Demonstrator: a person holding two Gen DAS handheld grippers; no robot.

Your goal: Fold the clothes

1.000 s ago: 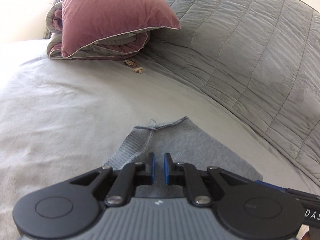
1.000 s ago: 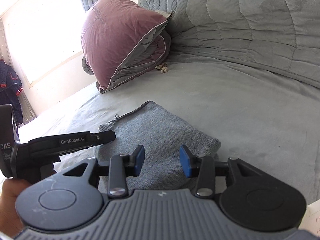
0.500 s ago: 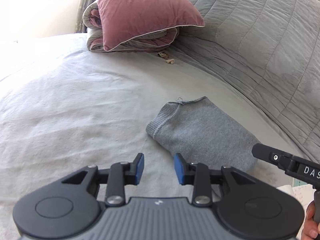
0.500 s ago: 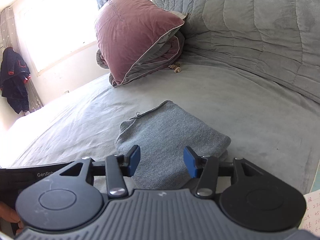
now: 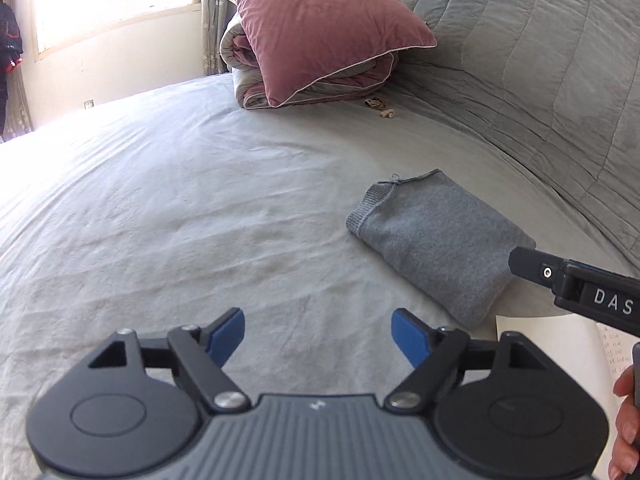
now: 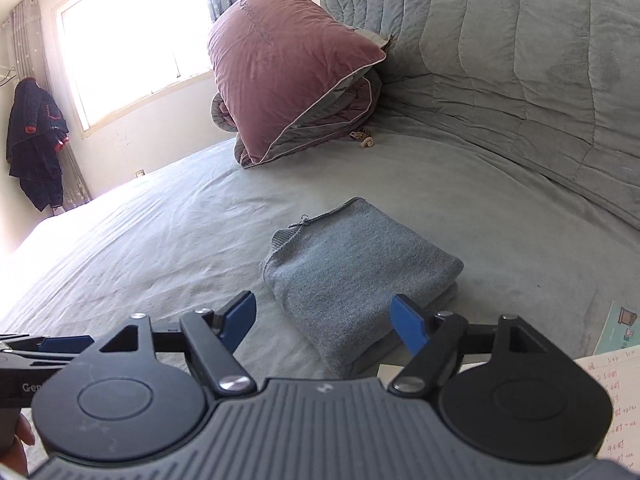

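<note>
Fingers of left gripper [image 5: 318,330] and right gripper [image 6: 324,318] opening, empty — folded sweater [image 6: 356,276] partly hidden.

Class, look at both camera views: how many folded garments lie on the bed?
1. A folded grey sweater lies on the bed sheet, near its front edge, ahead of the right gripper. Others may lie out of view.

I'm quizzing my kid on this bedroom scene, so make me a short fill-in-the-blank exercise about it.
1. The folded gray garment lies on the ____.
2. The pillow leaning on the quilt is ____ in colour.
3. Nothing sits between the jaws of the ____ gripper.
4. Dark clothes hang beside the ____.

Answers: bed; pink; left; window
</note>
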